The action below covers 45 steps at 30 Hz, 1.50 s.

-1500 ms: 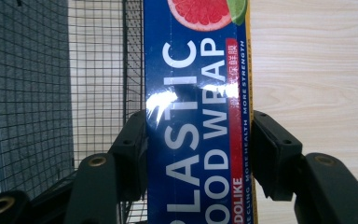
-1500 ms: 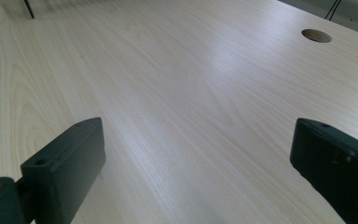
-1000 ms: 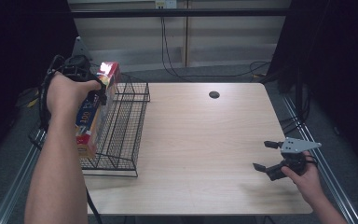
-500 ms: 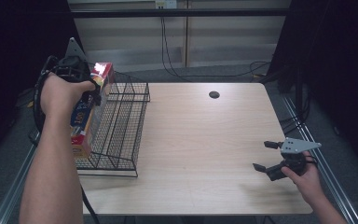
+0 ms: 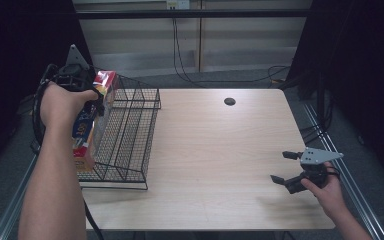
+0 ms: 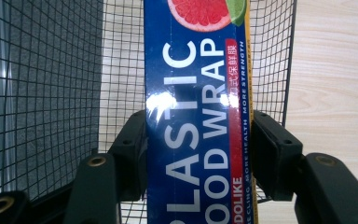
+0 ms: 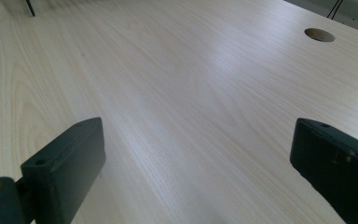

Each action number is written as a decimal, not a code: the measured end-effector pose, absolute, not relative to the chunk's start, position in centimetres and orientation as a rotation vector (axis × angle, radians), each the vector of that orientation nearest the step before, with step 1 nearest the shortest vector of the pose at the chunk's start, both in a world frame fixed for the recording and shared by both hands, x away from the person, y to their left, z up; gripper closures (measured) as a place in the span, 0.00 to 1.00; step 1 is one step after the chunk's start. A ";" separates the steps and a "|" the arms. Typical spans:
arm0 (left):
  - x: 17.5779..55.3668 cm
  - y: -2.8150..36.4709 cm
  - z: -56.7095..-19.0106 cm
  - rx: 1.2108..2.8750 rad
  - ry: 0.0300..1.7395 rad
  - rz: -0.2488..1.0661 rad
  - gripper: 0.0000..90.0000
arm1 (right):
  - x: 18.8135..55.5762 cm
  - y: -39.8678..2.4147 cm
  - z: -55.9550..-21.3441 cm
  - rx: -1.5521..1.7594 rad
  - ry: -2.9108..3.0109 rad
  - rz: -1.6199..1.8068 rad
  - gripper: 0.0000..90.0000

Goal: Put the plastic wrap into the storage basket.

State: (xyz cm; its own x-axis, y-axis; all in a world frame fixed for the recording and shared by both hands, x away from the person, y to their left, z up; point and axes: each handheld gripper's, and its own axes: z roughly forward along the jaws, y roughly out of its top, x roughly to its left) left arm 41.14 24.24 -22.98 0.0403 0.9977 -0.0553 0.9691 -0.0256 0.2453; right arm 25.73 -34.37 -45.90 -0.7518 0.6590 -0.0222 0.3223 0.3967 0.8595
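Left gripper (image 6: 198,140) was noted clenched on a long blue cardboard box of plastic food wrap (image 6: 193,112), both black pads pressed flat against its narrow sides. In the high view the box (image 5: 91,125) was held upright and slightly tilted at the left edge of a black wire-mesh basket (image 5: 130,130), above the basket's near-left corner; whether it touched the wire could not be told. Right gripper (image 5: 292,172) was observed with jaws released and nothing between them, low over the near-right part of the table, well apart from the basket.

Step judged to be the carrying of the box at the basket, either being brought in or lifted clear; which of the two could not be settled. The next move was thought to call for a steady, level hand so the long box would not catch on the mesh wall.

Surface recorded as a pale wood-grain tabletop (image 5: 215,150) with a round cable hole (image 5: 229,101) near the far edge. Beyond it, a light panelled wall with hanging black cables (image 5: 177,45); dark curtains at both sides; grey floor and metal rails along the table's flanks
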 end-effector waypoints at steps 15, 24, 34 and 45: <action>41.0 25.4 -23.2 2.064 2.057 0.198 0.50 | 25.8 -34.3 -46.0 0.843 2.298 1.297 0.03; 41.0 26.2 -23.9 2.053 2.087 0.196 0.50 | 25.8 -34.2 -46.0 0.844 2.304 1.296 0.03; 41.2 26.7 -24.5 2.056 2.092 0.188 0.50 | 25.7 -34.3 -46.0 0.845 2.302 1.297 0.03; 41.2 26.8 -25.4 2.060 2.098 0.170 0.49 | 25.7 -34.2 -46.0 0.842 2.306 1.295 0.03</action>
State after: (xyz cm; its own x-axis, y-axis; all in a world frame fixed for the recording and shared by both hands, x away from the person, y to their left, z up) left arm 41.23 26.85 -25.37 -0.0113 0.9982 -0.0587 0.9756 0.0239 0.2181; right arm 25.72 -34.23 -45.98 -0.7558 0.6544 -0.0239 0.3203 0.4012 0.8582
